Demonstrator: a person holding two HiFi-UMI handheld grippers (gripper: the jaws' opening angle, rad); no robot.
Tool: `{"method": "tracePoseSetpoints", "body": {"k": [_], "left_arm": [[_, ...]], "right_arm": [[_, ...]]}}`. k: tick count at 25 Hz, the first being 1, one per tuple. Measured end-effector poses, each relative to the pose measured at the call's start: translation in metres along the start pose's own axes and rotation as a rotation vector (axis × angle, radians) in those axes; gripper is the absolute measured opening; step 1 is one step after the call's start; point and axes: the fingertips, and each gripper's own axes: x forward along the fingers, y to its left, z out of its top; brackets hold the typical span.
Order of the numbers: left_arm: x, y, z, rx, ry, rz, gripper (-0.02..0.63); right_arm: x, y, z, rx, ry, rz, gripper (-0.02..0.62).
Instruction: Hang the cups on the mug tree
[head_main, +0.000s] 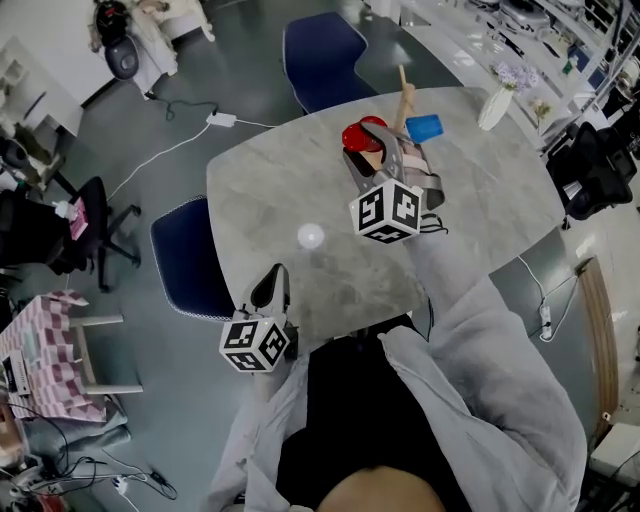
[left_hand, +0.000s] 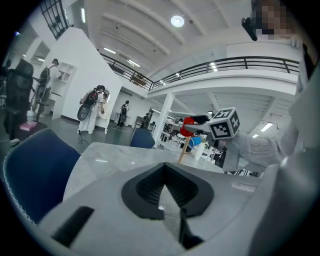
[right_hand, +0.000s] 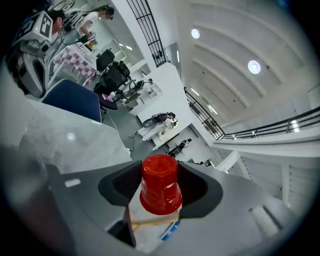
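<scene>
A wooden mug tree (head_main: 402, 98) stands at the far side of the grey marble table (head_main: 480, 210), with a blue cup (head_main: 424, 128) on its right side. My right gripper (head_main: 362, 152) is shut on a red cup (head_main: 360, 132), held upside down right beside the tree's left side. In the right gripper view the red cup (right_hand: 160, 182) sits between the jaws, above the tree's wood (right_hand: 149, 220) and the blue cup (right_hand: 170, 231). My left gripper (head_main: 272, 276) rests low at the table's near edge, shut and empty. The left gripper view shows the red cup (left_hand: 188, 125) and tree (left_hand: 183, 151) far off.
A white vase (head_main: 494, 108) with flowers stands at the table's far right. A small bright white spot (head_main: 311, 236) lies mid-table. Blue chairs stand behind the table (head_main: 320, 50) and at its left (head_main: 185, 255). A cable (head_main: 170, 150) runs over the floor.
</scene>
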Motion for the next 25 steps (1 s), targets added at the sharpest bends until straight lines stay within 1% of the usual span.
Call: {"method": "tracePoseSetpoints", "body": {"k": [3, 5, 8, 13, 19, 25], "left_arm": [[-0.003, 0.004, 0.001, -0.01, -0.003, 0.026, 0.003], [-0.005, 0.008, 0.0, -0.017, 0.0, 0.045, 0.003], [-0.005, 0.012, -0.002, -0.026, 0.008, 0.061, 0.003], [-0.003, 0.016, -0.005, -0.027, 0.018, 0.067, 0.003], [0.0, 0.013, -0.007, -0.027, 0.028, 0.068, 0.003], [0.002, 0.013, -0.007, -0.024, 0.035, 0.064, 0.003]], "right_arm": [[0.022, -0.004, -0.006, -0.014, 0.035, 0.001, 0.232], [0.036, -0.004, -0.015, 0.002, 0.083, 0.005, 0.233], [0.052, -0.005, -0.027, -0.008, 0.139, -0.008, 0.233], [0.067, -0.005, -0.043, -0.023, 0.208, -0.021, 0.235], [0.075, -0.001, -0.069, 0.004, 0.277, -0.011, 0.236], [0.079, 0.007, -0.081, 0.025, 0.308, -0.005, 0.236]]}}
